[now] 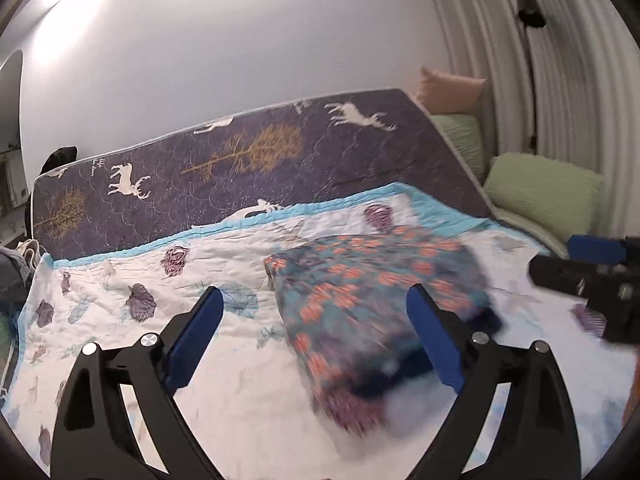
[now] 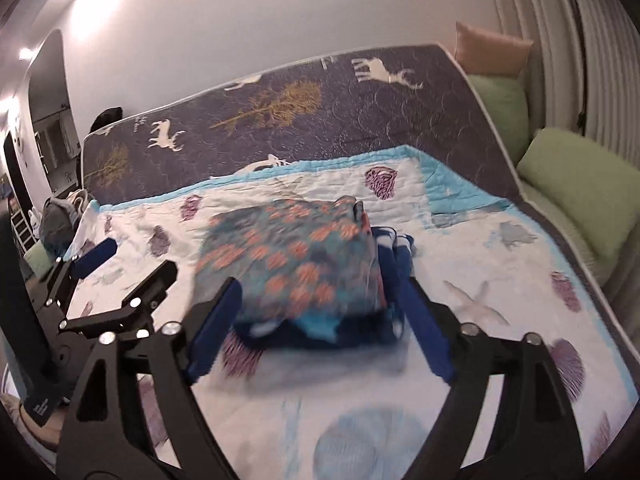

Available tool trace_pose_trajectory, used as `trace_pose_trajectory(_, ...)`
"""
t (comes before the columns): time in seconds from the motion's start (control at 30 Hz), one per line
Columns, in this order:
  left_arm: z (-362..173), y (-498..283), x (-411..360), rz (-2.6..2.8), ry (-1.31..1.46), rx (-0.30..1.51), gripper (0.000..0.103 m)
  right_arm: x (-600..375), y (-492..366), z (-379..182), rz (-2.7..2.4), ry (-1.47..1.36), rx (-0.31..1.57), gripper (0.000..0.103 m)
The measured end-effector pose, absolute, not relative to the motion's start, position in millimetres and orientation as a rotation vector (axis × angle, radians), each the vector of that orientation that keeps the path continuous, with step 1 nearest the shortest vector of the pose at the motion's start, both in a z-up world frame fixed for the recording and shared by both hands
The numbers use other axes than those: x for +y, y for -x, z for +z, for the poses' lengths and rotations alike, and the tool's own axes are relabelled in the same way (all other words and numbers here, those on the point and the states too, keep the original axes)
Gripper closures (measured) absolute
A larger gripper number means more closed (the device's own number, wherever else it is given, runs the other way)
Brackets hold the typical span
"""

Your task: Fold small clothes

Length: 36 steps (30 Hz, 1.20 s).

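A bed [image 1: 280, 160] with a dark deer-print mattress carries a white shell-print quilt [image 1: 120, 280]. On the quilt lies a folded teal-and-orange garment [image 2: 288, 256], blurred, over a dark blue piece. The left gripper [image 1: 316, 336] and right gripper [image 2: 320, 328] hover near it, fingers spread wide, holding nothing.

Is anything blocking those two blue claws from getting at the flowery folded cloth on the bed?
Nothing visible does. The folded garment lies on the white shell quilt, directly ahead of the open left gripper and open right gripper; only bare quilt lies between.
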<state>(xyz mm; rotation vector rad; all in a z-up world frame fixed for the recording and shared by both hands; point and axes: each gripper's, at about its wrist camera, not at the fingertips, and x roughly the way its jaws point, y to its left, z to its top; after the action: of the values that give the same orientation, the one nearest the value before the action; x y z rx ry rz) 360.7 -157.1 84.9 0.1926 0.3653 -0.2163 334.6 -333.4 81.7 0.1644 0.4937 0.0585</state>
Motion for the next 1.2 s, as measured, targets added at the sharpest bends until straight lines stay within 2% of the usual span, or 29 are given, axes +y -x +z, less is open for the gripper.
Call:
trace_pose_trajectory(0.07,95.2,-327.7,-153.1,-0.226,-0.161,0.393,0.008,-328.4,-289.6,92.1,0.045,-0.153,0.444,0.01)
trace_pose_trajectory(0.27,120.6,-231.3,-126.2,-0.213,-0.062,0.412,0.003,-322.8,-188.7,117.6,-0.009,-0.119,0.374,0.004)
trace_pose_trajectory(0.6,112.0,-77.2,-80.2,-0.171,-0.008,0.441,0.001,-298.8,-61.9,103.2,-0.101,-0.136,0.471,0.004)
trace_pose_trajectory(0.9,112.1,-11.6,-67.0,-0.151,-0.022,0.417,0.001,-277.7,3.5,98.0,-0.11,-0.118,0.458,0.003)
trace_pose_trajectory(1.2,115.7,15.3,-71.0,-0.159,-0.055,0.391,0.001,-267.0,24.5,97.5,-0.078,-0.112,0.453,0.003)
